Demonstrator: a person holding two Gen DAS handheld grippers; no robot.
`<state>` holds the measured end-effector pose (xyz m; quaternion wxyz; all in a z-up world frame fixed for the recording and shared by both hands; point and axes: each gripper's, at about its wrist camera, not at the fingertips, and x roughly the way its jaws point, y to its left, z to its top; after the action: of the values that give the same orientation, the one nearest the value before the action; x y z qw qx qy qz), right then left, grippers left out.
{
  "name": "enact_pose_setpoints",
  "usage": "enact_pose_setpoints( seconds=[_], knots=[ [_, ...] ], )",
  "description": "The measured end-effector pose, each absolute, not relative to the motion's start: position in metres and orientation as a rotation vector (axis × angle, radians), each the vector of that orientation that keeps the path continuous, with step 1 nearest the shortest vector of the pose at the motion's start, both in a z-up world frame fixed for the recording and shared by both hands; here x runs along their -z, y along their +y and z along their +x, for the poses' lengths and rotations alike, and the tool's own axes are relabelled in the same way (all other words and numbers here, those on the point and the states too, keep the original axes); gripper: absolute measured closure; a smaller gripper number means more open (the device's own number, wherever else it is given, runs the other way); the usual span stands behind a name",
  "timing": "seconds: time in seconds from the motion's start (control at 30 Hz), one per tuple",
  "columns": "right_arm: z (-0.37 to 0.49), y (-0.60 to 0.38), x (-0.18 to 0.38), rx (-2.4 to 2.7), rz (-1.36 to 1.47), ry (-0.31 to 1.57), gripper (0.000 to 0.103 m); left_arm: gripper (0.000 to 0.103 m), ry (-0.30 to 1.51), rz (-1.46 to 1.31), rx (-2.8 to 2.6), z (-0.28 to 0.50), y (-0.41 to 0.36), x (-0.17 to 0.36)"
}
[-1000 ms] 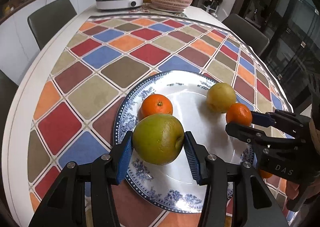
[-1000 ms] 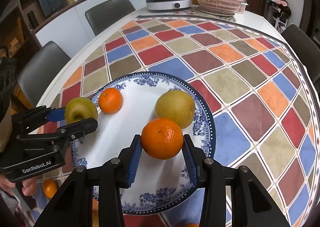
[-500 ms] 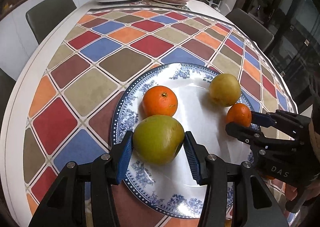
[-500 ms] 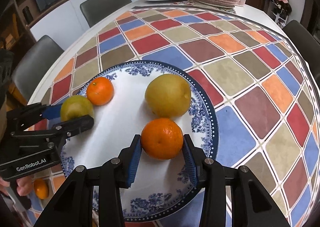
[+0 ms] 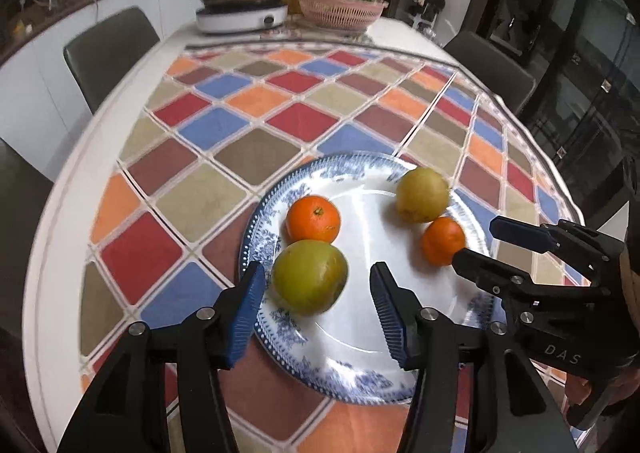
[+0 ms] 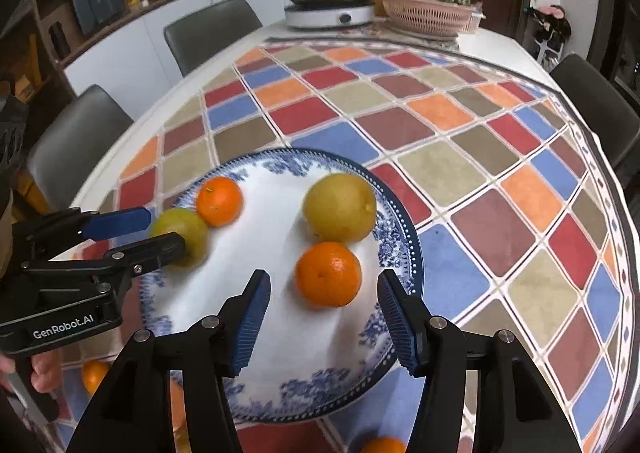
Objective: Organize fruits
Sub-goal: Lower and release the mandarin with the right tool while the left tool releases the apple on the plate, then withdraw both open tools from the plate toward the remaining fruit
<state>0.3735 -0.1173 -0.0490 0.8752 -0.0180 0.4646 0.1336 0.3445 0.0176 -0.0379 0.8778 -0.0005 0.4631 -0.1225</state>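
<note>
A blue-and-white plate [image 5: 248, 253] [image 6: 404, 221] lies on the chequered tablecloth. On it rest a green apple [image 5: 310, 277] [image 6: 184, 233], a yellow fruit [image 5: 422, 195] [image 6: 340, 207] and two oranges. My left gripper [image 5: 316, 273] [image 6: 164, 233] has its jaws opening around the apple, with a gap at each blue pad. The larger-looking orange [image 6: 328, 273] [image 5: 443, 241] sits between the jaws of my right gripper [image 6: 324, 279] [image 5: 478, 243], which are opening too and do not touch it. The other orange [image 5: 313, 218] [image 6: 219, 200] lies just behind the apple.
Two loose oranges [image 6: 94, 375] [image 6: 382, 445] lie on the cloth near the table's front edge. At the far end stand a cooker with a pan [image 5: 242, 13] and a pink basket of greens [image 5: 340, 9]. Grey chairs [image 5: 108, 49] ring the table.
Both grippers have gone from shut on their fruit to open. The apple and the orange now rest on the plate, and both grippers have drawn back slightly.
</note>
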Motion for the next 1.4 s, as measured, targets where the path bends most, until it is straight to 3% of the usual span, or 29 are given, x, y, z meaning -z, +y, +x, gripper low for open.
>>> enact_pose_setpoints(
  seconds=[0.37, 0.7, 1.4],
  knots=[
    [0.314, -0.112, -0.012, -0.319, -0.036, 0.819, 0.046, 0.046, 0.764, 0.025, 0.239, 0.273, 0.023, -0.032],
    [0.261, -0.099, -0.05, -0.369, -0.044, 0.719, 0.046, 0.043, 0.682, 0.024, 0.215, 0.216, 0.037, -0.063],
    [0.202, -0.068, -0.043, -0.387, -0.041, 0.715, 0.046, 0.037, 0.667, 0.054, 0.168, 0.149, 0.07, -0.04]
  ],
)
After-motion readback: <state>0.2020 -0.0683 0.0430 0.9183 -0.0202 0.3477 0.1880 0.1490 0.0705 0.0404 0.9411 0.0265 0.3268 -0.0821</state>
